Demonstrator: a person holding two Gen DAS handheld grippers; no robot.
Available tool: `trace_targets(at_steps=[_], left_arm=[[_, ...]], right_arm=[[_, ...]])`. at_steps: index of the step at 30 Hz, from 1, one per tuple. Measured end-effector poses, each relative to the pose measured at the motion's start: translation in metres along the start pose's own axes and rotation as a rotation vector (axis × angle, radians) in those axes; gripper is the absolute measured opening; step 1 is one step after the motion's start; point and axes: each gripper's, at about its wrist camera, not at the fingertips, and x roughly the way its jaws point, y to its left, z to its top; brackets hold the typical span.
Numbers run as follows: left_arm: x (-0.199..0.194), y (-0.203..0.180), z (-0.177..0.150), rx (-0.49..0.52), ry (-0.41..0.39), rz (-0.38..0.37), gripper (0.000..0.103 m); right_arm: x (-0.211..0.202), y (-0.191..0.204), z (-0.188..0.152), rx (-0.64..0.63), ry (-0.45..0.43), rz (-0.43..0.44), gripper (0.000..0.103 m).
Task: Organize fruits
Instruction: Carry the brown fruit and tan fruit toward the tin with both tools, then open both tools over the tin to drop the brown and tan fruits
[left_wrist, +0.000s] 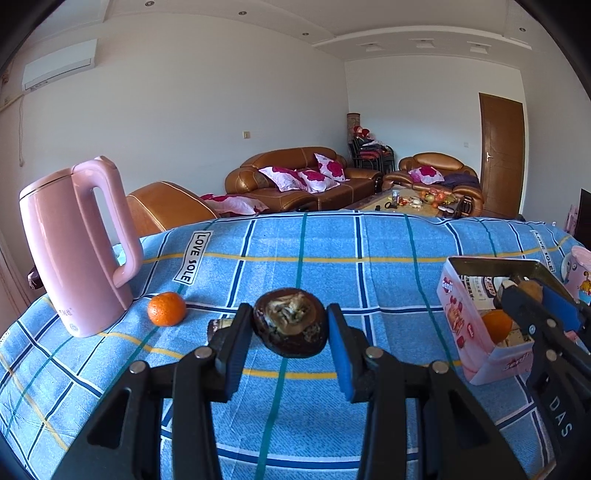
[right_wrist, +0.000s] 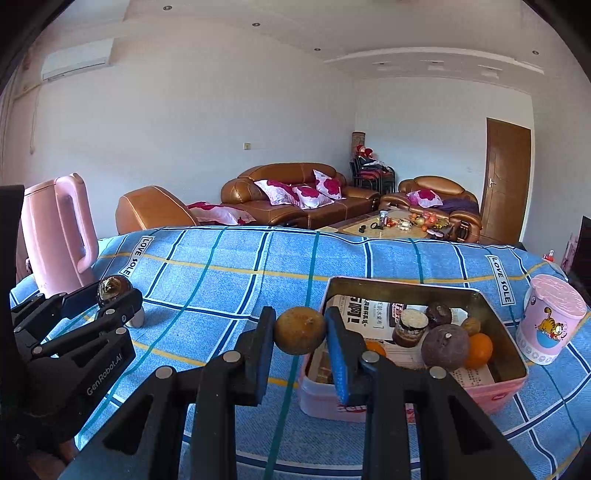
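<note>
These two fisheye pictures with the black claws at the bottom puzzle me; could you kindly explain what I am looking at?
There is no robot here: a person holds a two-finger gripper in each hand, and a camera on each one looks forward along its fingers.

The left wrist view shows the left gripper shut on a dark, shrivelled fruit. The right wrist view shows the right gripper shut on a brownish-yellow round fruit.

Both work over a blue checked cloth. On it stand a pink kettle, a loose orange, an open pink tin already holding several fruits and a small jar, and a pink lidded cup. Sofas stand behind.
</note>
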Motion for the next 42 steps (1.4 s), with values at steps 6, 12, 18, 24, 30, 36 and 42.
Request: trace_targets(at_steps=[6,12,18,24,30,36,42], left_arm=[[-0.002,-0.017,0.002,0.013,-0.006,-0.021,0.042],[-0.005,-0.033,0.003,0.029,-0.012,-0.04,0.042],[-0.006,-0.048,0.004,0.039,-0.015,-0.061,0.042],[-0.008,-0.063,0.006,0.047,-0.022,-0.095,0.042],[-0.008,-0.089,0.011,0.073,-0.029,-0.137,0.042],[-0.008,-0.125,0.016,0.119,-0.033,-0.196,0.042],[0.001,-0.151,0.022,0.128,-0.007,-0.236,0.042]], right_arm=[[-0.004,-0.015,0.0,-0.003,-0.009,-0.029,0.03],[-0.003,-0.033,0.001,0.002,-0.013,-0.061,0.03],[-0.003,-0.051,0.001,0.009,-0.013,-0.088,0.03],[-0.003,-0.069,0.001,0.01,-0.019,-0.113,0.03],[-0.003,-0.09,0.002,0.026,-0.019,-0.146,0.03],[-0.002,-0.118,0.004,0.066,-0.022,-0.193,0.03],[0.002,-0.144,0.006,0.106,-0.021,-0.233,0.03]])
